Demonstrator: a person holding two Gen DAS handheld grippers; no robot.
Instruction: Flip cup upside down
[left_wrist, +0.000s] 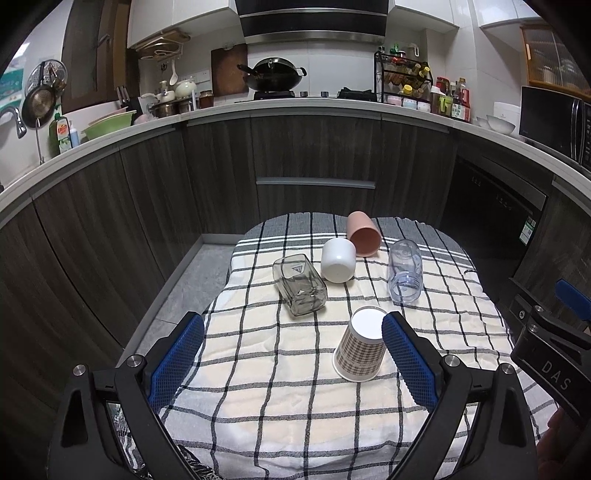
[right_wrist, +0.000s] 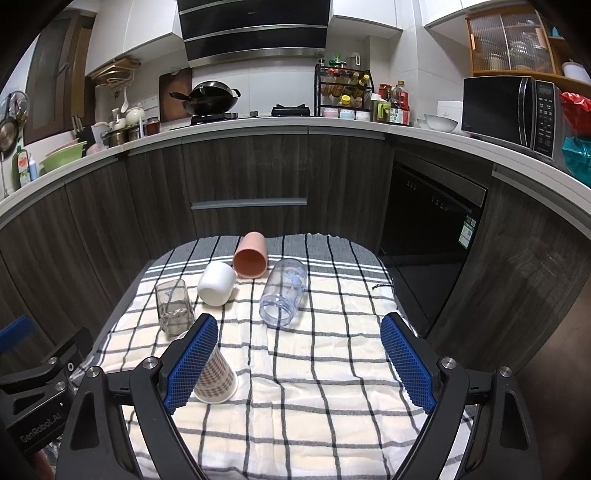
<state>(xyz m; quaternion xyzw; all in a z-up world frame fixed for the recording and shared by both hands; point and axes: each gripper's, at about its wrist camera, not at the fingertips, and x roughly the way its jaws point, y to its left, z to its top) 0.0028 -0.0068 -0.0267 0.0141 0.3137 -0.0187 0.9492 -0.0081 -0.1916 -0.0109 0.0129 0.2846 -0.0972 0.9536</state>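
Both grippers spread wide, holding nothing, above a checked cloth (left_wrist: 295, 406) with five cups.

Left gripper (left_wrist: 291, 362) has the upside-down paper cup (left_wrist: 360, 345) just beside one pad. Right gripper (right_wrist: 299, 362) faces the clear cup (right_wrist: 282, 297), lying beyond the paper cup; pinch its sides squarely, then turn it mouth-down.

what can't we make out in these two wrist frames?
- Right wrist: upper part of the plaid paper cup, hidden behind a finger pad.
- Left wrist: right gripper cut by the frame edge; jaw state unclear.
- Both views: table under the checked cloth, fully covered.
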